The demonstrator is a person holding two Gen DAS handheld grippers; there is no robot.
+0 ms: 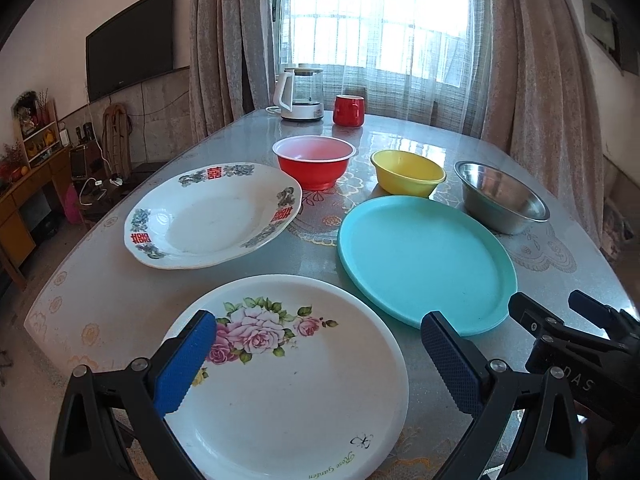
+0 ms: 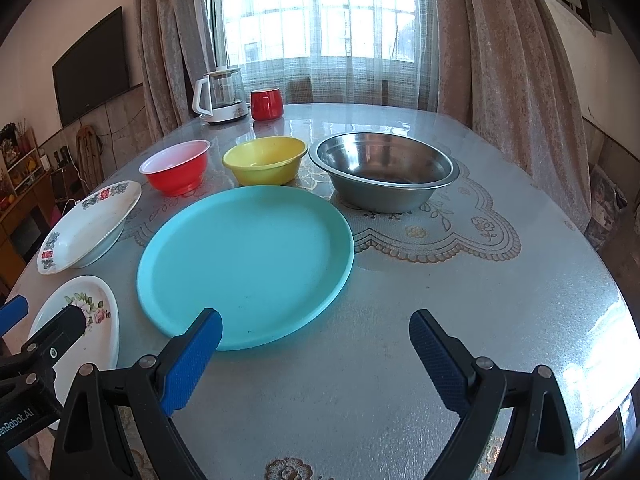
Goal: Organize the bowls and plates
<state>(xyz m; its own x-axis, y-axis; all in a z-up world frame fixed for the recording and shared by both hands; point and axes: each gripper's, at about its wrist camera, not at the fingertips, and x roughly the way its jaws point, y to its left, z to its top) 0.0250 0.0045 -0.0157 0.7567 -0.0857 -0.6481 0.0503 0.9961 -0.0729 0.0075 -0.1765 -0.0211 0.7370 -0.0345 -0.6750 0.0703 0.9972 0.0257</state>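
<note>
Presently on counter [image 2: 460, 300]: rose plate [image 1: 296, 380], teal plate [image 2: 244, 264], double-happiness plate [image 1: 212, 216]; red bowl [image 2: 176, 168], yellow bowl [image 2: 264, 160], steel bowl [image 2: 384, 170]. Left gripper [image 1: 320, 356], right gripper [image 2: 316, 352]: jaws wide, empty.

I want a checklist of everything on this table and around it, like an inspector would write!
Surface: glossy table with lace pattern under a clear cover.
Job's things: rose plate, teal plate, white plate with red characters, red bowl, yellow bowl, steel bowl; all separate, none stacked.
Clutter: kettle, red mug at the far edge.
Grippers: left gripper open over the rose plate; right gripper open, empty.
Cables: wires by the wall.
Surroundings: television, curtains, window.
</note>
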